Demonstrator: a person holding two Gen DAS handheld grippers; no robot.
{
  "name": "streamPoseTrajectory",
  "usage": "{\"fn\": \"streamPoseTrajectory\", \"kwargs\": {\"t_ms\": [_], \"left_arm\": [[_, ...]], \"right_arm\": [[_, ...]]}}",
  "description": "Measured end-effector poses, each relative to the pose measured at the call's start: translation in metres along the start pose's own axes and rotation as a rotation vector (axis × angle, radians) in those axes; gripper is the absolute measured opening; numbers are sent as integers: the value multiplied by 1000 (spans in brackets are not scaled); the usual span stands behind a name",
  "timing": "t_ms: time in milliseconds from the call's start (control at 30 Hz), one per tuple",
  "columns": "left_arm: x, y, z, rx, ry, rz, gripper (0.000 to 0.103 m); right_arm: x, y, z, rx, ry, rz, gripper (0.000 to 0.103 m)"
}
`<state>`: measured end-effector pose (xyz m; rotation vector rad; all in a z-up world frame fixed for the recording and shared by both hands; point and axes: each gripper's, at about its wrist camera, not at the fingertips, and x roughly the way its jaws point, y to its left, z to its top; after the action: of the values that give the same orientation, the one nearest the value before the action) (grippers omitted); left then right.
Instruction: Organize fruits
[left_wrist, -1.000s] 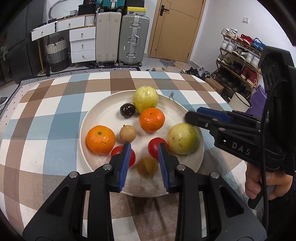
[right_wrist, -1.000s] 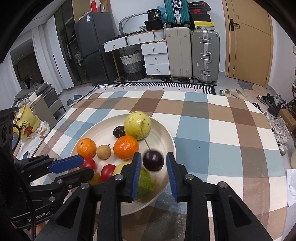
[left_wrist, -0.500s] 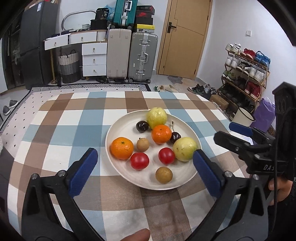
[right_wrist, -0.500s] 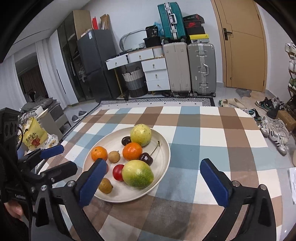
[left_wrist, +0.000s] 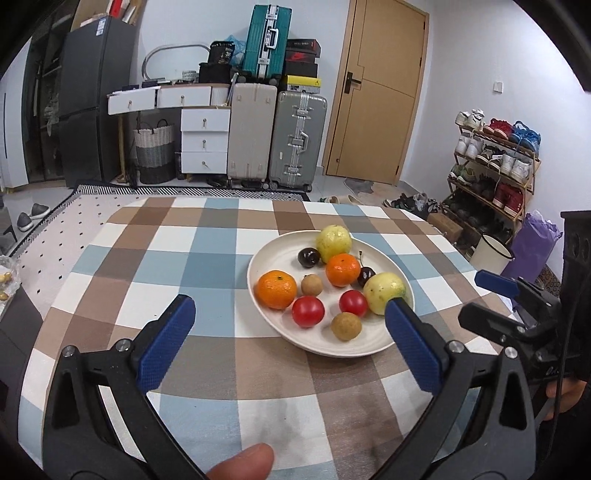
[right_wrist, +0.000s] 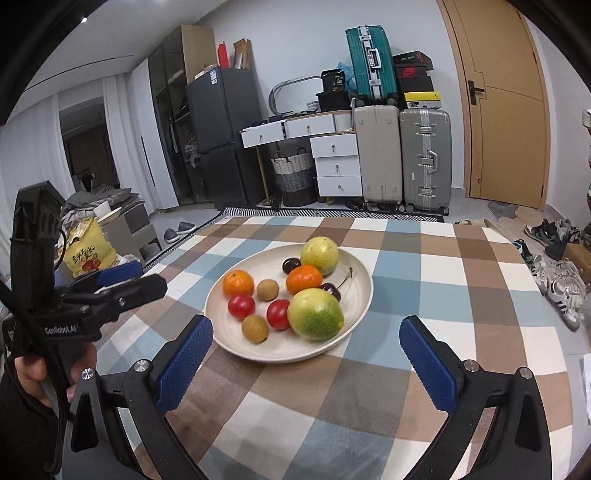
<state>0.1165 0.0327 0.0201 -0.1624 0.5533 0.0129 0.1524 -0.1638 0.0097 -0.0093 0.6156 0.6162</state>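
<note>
A cream plate (left_wrist: 280, 254) (right_wrist: 360, 291) on the checked tablecloth holds several fruits: two oranges (left_wrist: 277, 289) (right_wrist: 304, 279), two red tomatoes (left_wrist: 308, 311) (right_wrist: 278, 314), two yellow-green guavas (left_wrist: 384, 292) (right_wrist: 315, 313), two brown longans (left_wrist: 345, 326) (right_wrist: 255, 328) and dark cherries (left_wrist: 308, 257) (right_wrist: 331, 290). My left gripper (left_wrist: 288, 317) stands open and empty, short of the plate's near left side. My right gripper (right_wrist: 306, 336) is open and empty too, back from the plate's near edge. Each gripper also shows at the side of the other's view.
The checked tablecloth (left_wrist: 207, 266) covers the table, with bare cloth left of the plate. Suitcases (left_wrist: 295, 136), white drawers (left_wrist: 205, 140) and a wooden door (left_wrist: 380, 92) stand behind. A shoe rack (left_wrist: 495, 162) is at the right. A fingertip (left_wrist: 243, 463) shows at the bottom edge.
Both grippers went from nearly shut over the plate to wide open, leaving a longan and a cherry on it. Both then drew back and up from the plate.
</note>
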Motion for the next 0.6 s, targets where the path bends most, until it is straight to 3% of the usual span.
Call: {"fn": "streamPoseTrajectory", "kwargs": {"t_ms": [233,600], "left_arm": [[4,-3,-14,65,-44,38,102],[12,1,-21,27,-47,9,102]], "right_arm": [[1,9,-13,-30,-40,8,103],[-6,9,-15,-32,-93,10,103]]}}
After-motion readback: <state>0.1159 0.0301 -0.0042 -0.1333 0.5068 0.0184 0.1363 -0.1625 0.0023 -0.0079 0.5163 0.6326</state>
